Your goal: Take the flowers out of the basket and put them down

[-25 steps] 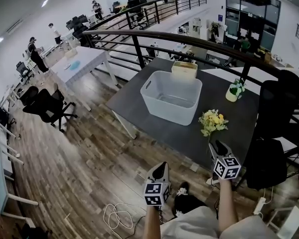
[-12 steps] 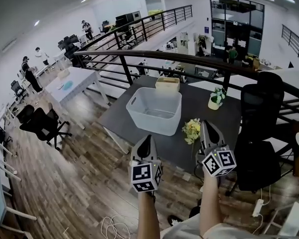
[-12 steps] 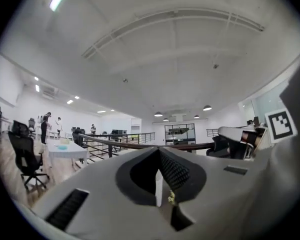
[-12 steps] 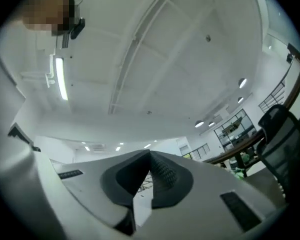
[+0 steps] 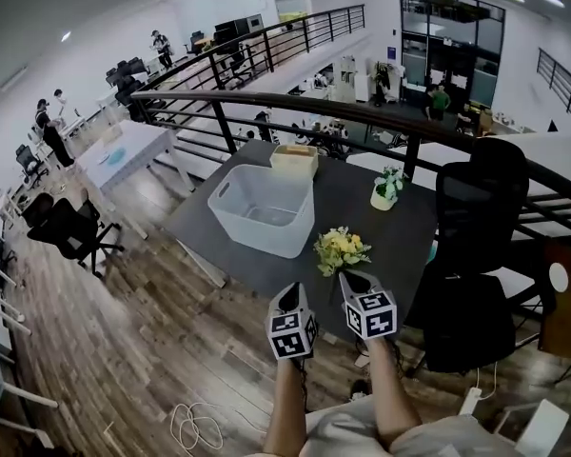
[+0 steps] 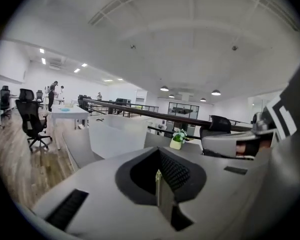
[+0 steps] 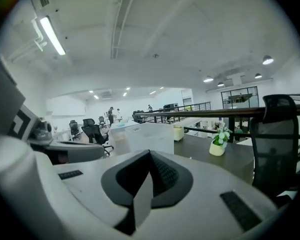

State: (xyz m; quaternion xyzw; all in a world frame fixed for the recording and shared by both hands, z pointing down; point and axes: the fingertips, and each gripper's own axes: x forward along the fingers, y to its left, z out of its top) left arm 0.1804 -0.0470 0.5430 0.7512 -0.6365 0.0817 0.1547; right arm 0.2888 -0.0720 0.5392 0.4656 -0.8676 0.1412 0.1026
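Observation:
A bunch of yellow flowers [image 5: 341, 248] lies on the dark table [image 5: 400, 236], to the right of the white plastic basket [image 5: 262, 208]. The basket looks empty in the head view. My left gripper [image 5: 287, 298] and right gripper [image 5: 355, 280] hover side by side over the table's near edge, just short of the flowers, touching nothing. Both are shut with nothing between the jaws. In the left gripper view my left gripper [image 6: 158, 176] points at the basket [image 6: 115, 136]. In the right gripper view my right gripper [image 7: 149, 176] faces the basket [image 7: 147, 136]. Neither gripper view shows the flowers.
A small pot of white flowers [image 5: 387, 187] and a beige box [image 5: 294, 160] stand at the table's far side, under a black railing [image 5: 362, 112]. A black office chair [image 5: 476, 255] is at the table's right end. Wooden floor lies to the left.
Both grippers rose up beside the flowers half a second ago and have since drawn back toward the table's near edge, closer together. The flowers stay on the table.

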